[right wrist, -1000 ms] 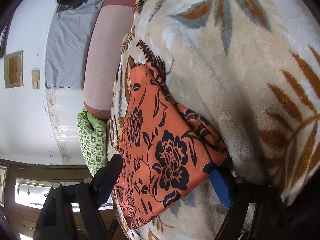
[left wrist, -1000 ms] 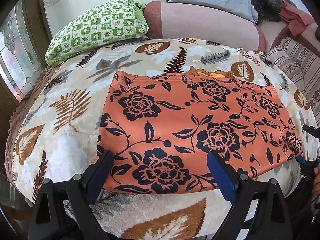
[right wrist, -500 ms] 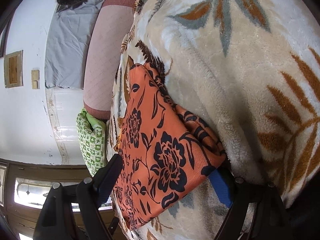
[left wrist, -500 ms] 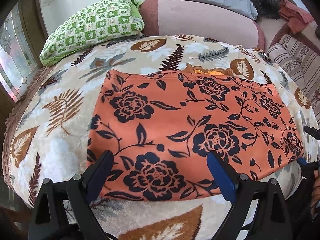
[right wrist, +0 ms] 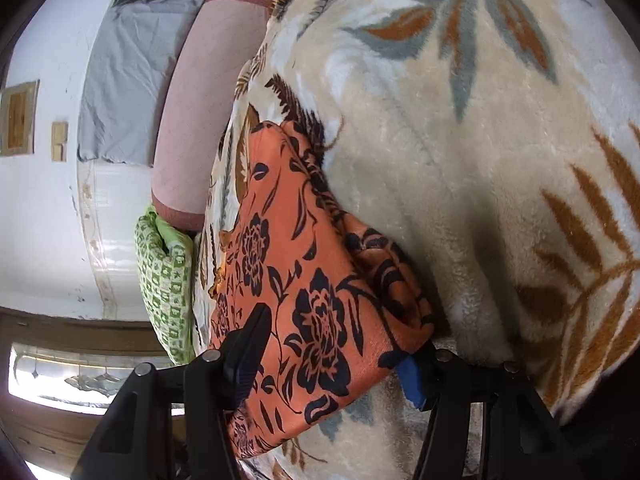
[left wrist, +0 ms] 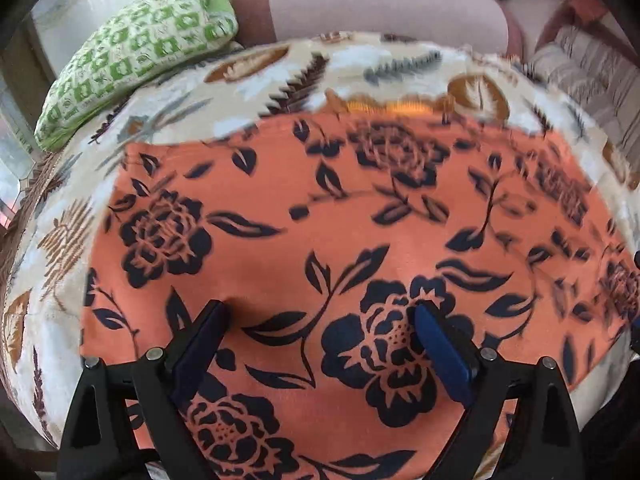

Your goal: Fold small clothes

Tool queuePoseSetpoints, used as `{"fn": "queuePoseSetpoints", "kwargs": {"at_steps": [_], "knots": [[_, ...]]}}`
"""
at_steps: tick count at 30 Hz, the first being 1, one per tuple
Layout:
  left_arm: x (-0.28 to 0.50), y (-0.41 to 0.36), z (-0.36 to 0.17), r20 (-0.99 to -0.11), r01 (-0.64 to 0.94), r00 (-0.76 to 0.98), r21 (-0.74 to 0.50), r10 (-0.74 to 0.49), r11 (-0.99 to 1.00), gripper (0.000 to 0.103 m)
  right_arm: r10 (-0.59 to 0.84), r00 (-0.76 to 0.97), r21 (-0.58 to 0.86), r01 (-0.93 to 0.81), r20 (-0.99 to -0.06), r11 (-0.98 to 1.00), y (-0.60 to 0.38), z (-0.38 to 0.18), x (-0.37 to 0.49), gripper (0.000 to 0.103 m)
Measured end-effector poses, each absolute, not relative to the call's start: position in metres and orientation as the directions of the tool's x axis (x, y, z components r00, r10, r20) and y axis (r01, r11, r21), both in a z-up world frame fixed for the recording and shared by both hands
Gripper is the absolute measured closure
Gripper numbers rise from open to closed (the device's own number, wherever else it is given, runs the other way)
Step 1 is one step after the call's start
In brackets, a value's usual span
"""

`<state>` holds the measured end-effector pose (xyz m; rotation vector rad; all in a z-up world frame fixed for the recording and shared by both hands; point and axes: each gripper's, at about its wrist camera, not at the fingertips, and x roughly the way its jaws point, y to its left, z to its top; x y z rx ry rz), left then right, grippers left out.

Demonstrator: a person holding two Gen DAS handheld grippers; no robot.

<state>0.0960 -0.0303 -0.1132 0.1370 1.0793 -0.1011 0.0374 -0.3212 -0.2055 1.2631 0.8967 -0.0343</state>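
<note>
An orange garment with dark flower print (left wrist: 320, 220) lies flat on a cream leaf-patterned blanket (left wrist: 72, 240). My left gripper (left wrist: 320, 320) is open, its fingers (left wrist: 204, 332) resting over the garment's near part. In the right wrist view the same garment (right wrist: 296, 264) shows edge-on with folded layers. My right gripper (right wrist: 336, 340) is open and straddles the garment's near corner, one finger (right wrist: 248, 344) above the cloth and the blue-padded finger (right wrist: 412, 376) under its edge. The jaws do not pinch the cloth.
A green checked pillow (left wrist: 136, 52) lies at the far left. A pink bolster (left wrist: 380, 4) runs along the back, with a grey pillow (right wrist: 128, 64) behind it. Striped cushions (left wrist: 592, 76) sit at the right. The blanket (right wrist: 460, 160) drops off at the near edge.
My left gripper has moved forward over the garment, from its near edge onto the cloth. My right gripper has slid further onto the corner. Both stay open.
</note>
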Motion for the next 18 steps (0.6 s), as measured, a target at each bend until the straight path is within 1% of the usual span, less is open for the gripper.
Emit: {"fn": "queuePoseSetpoints", "kwargs": {"at_steps": [1, 2, 3, 5, 6, 7, 8, 9, 10, 11, 12, 13, 15, 16, 17, 18], "knots": [[0.094, -0.027, -0.103, -0.867, 0.138, 0.497, 0.045, -0.030, 0.989, 0.008, 0.435, 0.688, 0.812, 0.450, -0.580, 0.371, -0.320, -0.197, 0.038, 0.048], [0.091, -0.024, -0.092, -0.844, 0.128, 0.534, 0.031, -0.042, 0.991, 0.008, 0.422, 0.683, 0.796, 0.436, -0.596, 0.419, -0.318, -0.189, 0.041, 0.053], [0.091, -0.023, -0.087, -0.832, 0.124, 0.553, 0.023, -0.050, 0.992, 0.008, 0.415, 0.678, 0.785, 0.430, -0.607, 0.445, -0.317, -0.185, 0.043, 0.055], [0.096, -0.026, -0.094, -0.836, 0.136, 0.545, 0.019, -0.059, 0.991, 0.008, 0.404, 0.652, 0.757, 0.451, -0.641, 0.473, -0.314, -0.189, 0.047, 0.055], [0.102, -0.030, -0.110, -0.861, 0.144, 0.508, 0.048, -0.032, 0.988, 0.008, 0.406, 0.635, 0.745, 0.464, -0.657, 0.480, -0.313, -0.194, 0.049, 0.052], [0.107, -0.033, -0.125, -0.886, 0.152, 0.463, 0.077, -0.003, 0.985, 0.007, 0.419, 0.612, 0.736, 0.484, -0.671, 0.472, -0.311, -0.203, 0.051, 0.047], [0.106, -0.035, -0.136, -0.879, 0.157, 0.477, 0.109, 0.021, 0.982, 0.002, 0.427, 0.612, 0.742, 0.490, -0.666, 0.457, -0.310, -0.208, 0.051, 0.047], [0.104, -0.037, -0.134, -0.865, 0.155, 0.501, 0.123, 0.029, 0.980, 0.002, 0.421, 0.620, 0.746, 0.488, -0.662, 0.454, -0.310, -0.208, 0.051, 0.047], [0.105, -0.037, -0.132, -0.875, 0.151, 0.483, 0.122, 0.034, 0.981, 0.002, 0.422, 0.616, 0.743, 0.487, -0.665, 0.459, -0.310, -0.207, 0.052, 0.046], [0.105, -0.035, -0.126, -0.880, 0.144, 0.475, 0.104, 0.023, 0.984, 0.005, 0.424, 0.615, 0.743, 0.482, -0.665, 0.465, -0.310, -0.206, 0.053, 0.045], [0.103, -0.034, -0.118, -0.875, 0.139, 0.484, 0.077, 0.000, 0.987, 0.005, 0.424, 0.615, 0.742, 0.479, -0.665, 0.469, -0.310, -0.204, 0.055, 0.045], [0.100, -0.034, -0.106, -0.858, 0.139, 0.514, 0.057, -0.023, 0.989, 0.005, 0.427, 0.614, 0.743, 0.475, -0.664, 0.472, -0.309, -0.203, 0.055, 0.046], [0.095, -0.036, -0.097, -0.820, 0.145, 0.572, 0.072, -0.024, 0.987, 0.005, 0.425, 0.606, 0.734, 0.470, -0.672, 0.491, -0.306, -0.200, 0.057, 0.046], [0.098, -0.038, -0.104, -0.832, 0.157, 0.554, 0.085, -0.016, 0.984, 0.005, 0.420, 0.607, 0.731, 0.474, -0.675, 0.490, -0.305, -0.199, 0.057, 0.046], [0.105, -0.043, -0.127, -0.879, 0.187, 0.476, 0.100, -0.001, 0.977, 0.003, 0.414, 0.607, 0.728, 0.481, -0.679, 0.489, -0.303, -0.199, 0.059, 0.046], [0.107, -0.043, -0.139, -0.883, 0.191, 0.470, 0.109, 0.007, 0.975, 0.000, 0.413, 0.599, 0.722, 0.492, -0.686, 0.486, -0.303, -0.202, 0.060, 0.046]]}}
